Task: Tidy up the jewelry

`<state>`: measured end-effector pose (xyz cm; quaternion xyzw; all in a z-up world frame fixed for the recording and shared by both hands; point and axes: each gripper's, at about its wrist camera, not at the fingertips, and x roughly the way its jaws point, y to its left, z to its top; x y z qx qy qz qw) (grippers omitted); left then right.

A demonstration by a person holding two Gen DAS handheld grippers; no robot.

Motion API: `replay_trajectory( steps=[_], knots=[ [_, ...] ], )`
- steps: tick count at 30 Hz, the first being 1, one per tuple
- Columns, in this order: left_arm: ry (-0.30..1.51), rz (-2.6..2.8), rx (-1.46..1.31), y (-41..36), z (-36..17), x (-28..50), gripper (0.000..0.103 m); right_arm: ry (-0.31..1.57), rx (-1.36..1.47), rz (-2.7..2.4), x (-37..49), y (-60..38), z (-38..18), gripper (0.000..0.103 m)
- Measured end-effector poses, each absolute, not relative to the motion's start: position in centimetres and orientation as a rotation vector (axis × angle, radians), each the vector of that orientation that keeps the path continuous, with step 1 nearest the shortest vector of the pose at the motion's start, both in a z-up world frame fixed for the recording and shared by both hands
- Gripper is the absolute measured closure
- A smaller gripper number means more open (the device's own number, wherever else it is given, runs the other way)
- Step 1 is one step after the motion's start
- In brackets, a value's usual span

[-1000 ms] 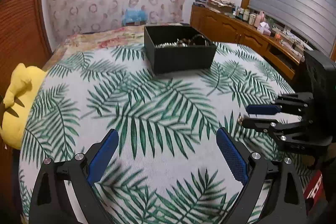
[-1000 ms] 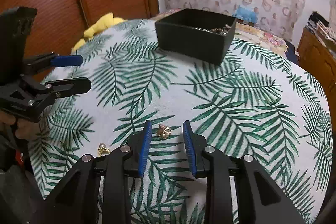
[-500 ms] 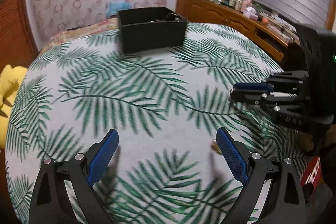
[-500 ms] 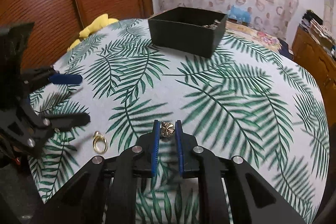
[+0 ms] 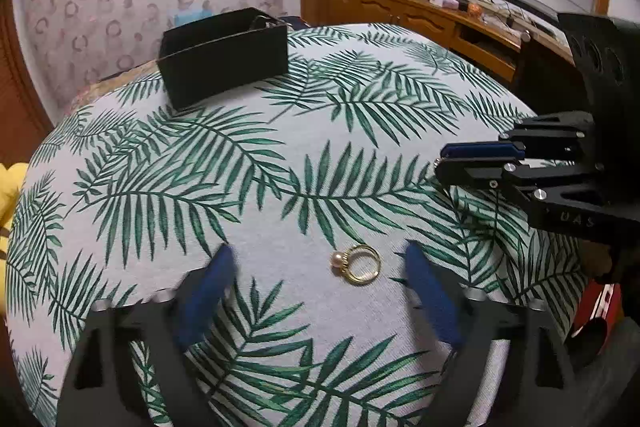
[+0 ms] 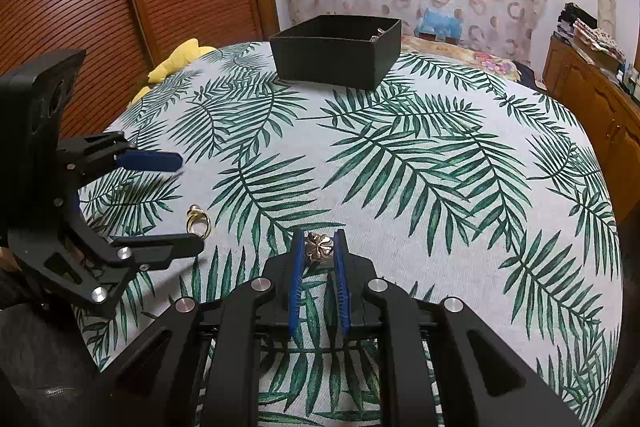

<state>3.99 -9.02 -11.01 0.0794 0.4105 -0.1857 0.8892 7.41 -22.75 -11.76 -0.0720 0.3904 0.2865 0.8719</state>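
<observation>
A gold ring with a pearl (image 5: pixel 357 264) lies on the leaf-print tablecloth between the open fingers of my left gripper (image 5: pixel 320 267); it also shows in the right wrist view (image 6: pixel 197 221). My right gripper (image 6: pixel 319 247) is shut on a small gold flower-shaped piece (image 6: pixel 318 247), held just above the cloth. From the left wrist view the right gripper (image 5: pixel 444 161) is at the right. A black open box (image 5: pixel 224 61) holding some jewelry stands at the far side of the table, also in the right wrist view (image 6: pixel 336 53).
A yellow plush toy (image 6: pixel 176 63) lies off the table's left edge by the wooden shutter doors. A wooden sideboard (image 5: pixel 420 19) with bottles and clutter runs along the right wall. The round table (image 6: pixel 440 167) drops off on all sides.
My right gripper closed on the flower piece and lifted it. My left gripper swung right and forward so the pearl ring now lies between its open fingers.
</observation>
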Motion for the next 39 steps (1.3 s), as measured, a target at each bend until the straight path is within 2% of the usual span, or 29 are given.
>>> replay_trajectory(
  steps=[3, 5, 6, 9, 10, 24, 39],
  knots=[
    [0.845, -0.397, 0.186, -9.4, -11.1, 3.8, 0.033, 0.818, -0.150, 0.600, 7.5, -22.6, -11.9, 0.087],
    [0.835, -0.404, 0.199, -9.6, -11.2, 3.6, 0.045, 0.818, -0.151, 0.598, 7.8, -22.5, -12.0, 0.087],
    [0.829, -0.406, 0.209, -9.7, -11.2, 3.5, 0.048, 0.818, -0.149, 0.600, 8.0, -22.4, -12.0, 0.087],
    [0.817, -0.428, 0.214, -9.9, -11.1, 3.1, 0.068, 0.819, -0.149, 0.602, 8.1, -22.3, -12.1, 0.087],
    [0.815, -0.433, 0.214, -9.9, -11.1, 3.0, 0.079, 0.818, -0.150, 0.604, 8.1, -22.3, -12.0, 0.087],
    [0.776, -0.401, 0.159, -8.1, -9.4, 4.1, 0.079, 0.781, -0.169, 0.614, 9.1, -21.6, -10.3, 0.087],
    [0.734, -0.322, 0.116, -5.3, -6.9, 10.3, 0.078, 0.712, -0.236, 0.651, 15.0, -18.8, -7.4, 0.087]
  ],
)
